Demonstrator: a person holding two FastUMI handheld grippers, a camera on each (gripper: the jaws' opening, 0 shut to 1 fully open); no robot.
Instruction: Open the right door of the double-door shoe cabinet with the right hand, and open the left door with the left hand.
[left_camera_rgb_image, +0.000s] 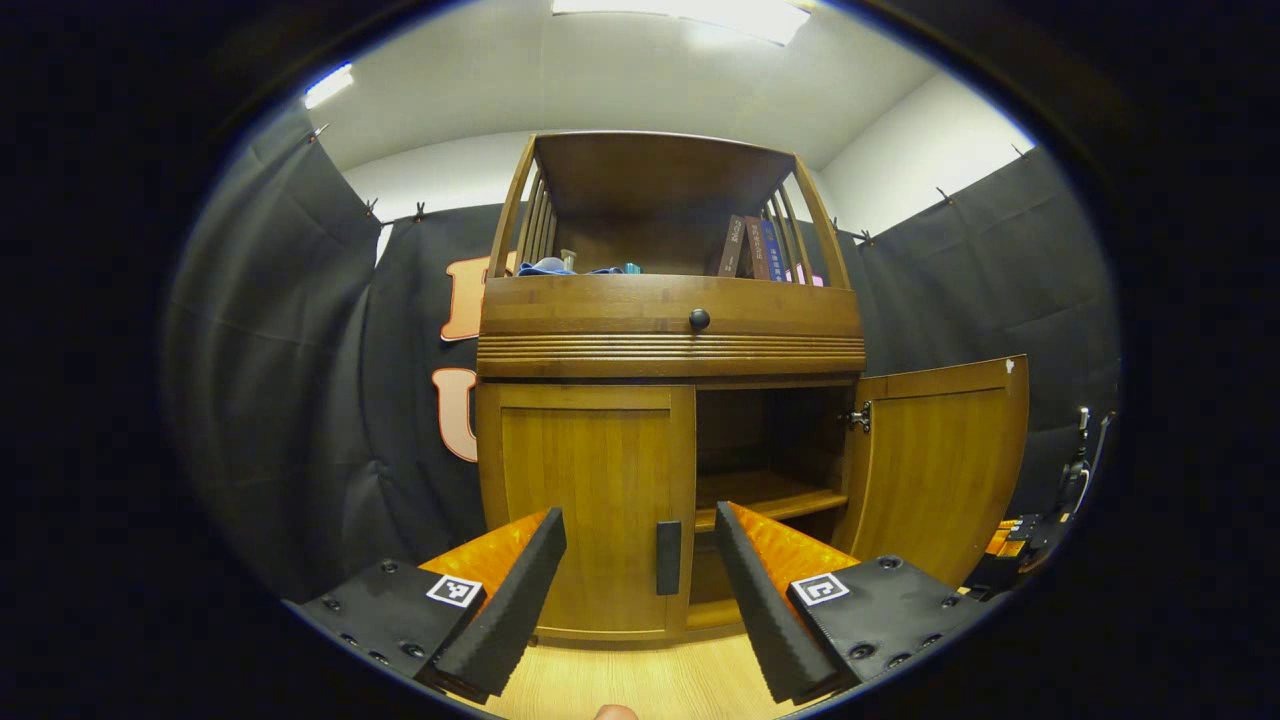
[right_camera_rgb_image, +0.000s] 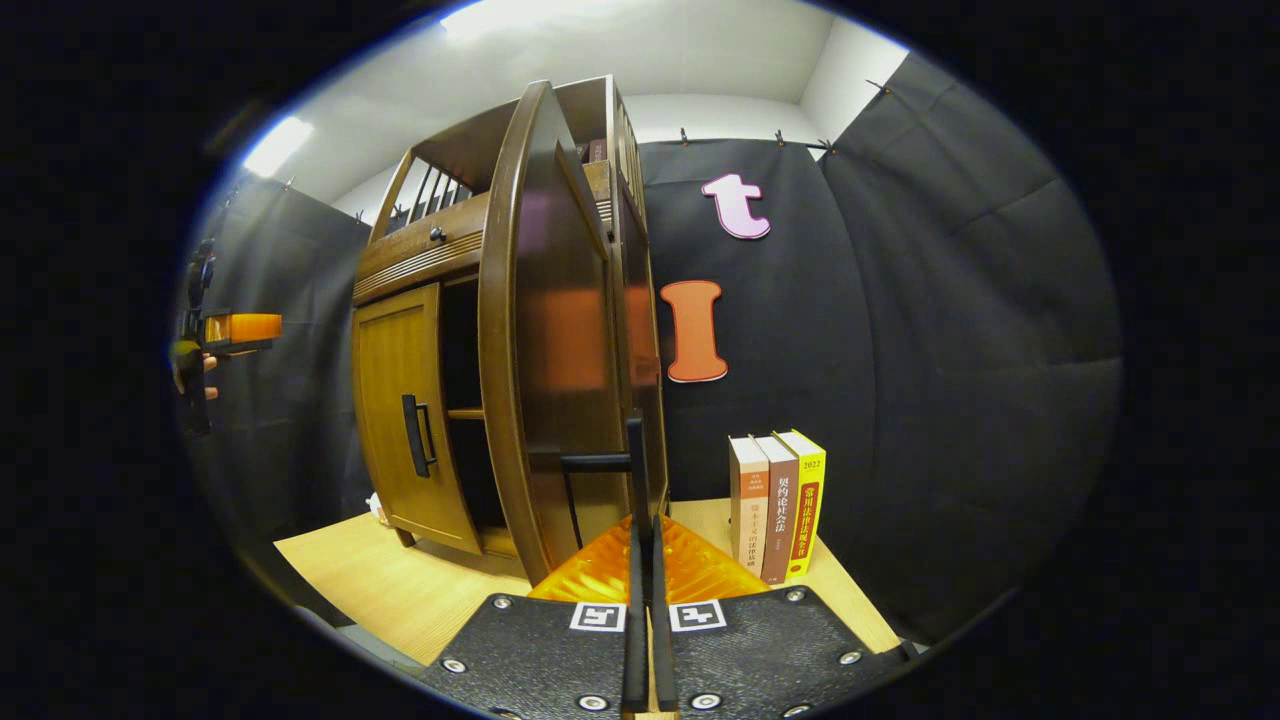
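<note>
Wooden double-door shoe cabinet (left_camera_rgb_image: 670, 330) on the pale floor: right door (left_camera_rgb_image: 940, 465) swung wide, left door (left_camera_rgb_image: 590, 500) shut. Left gripper (left_camera_rgb_image: 640, 545) spread around the dark vertical handle (left_camera_rgb_image: 668, 557), apparently lined up to grab. Right gripper (right_camera_rgb_image: 645, 550) pressed together at the right door's handle (right_camera_rgb_image: 634, 450), pinch unclear.

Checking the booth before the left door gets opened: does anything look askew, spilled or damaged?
Nothing looks damaged or spilled. The right door stands open as the task asks, the left door is shut and square in the cabinet. Three books stand upright on the floor beside it, tidy.
</note>
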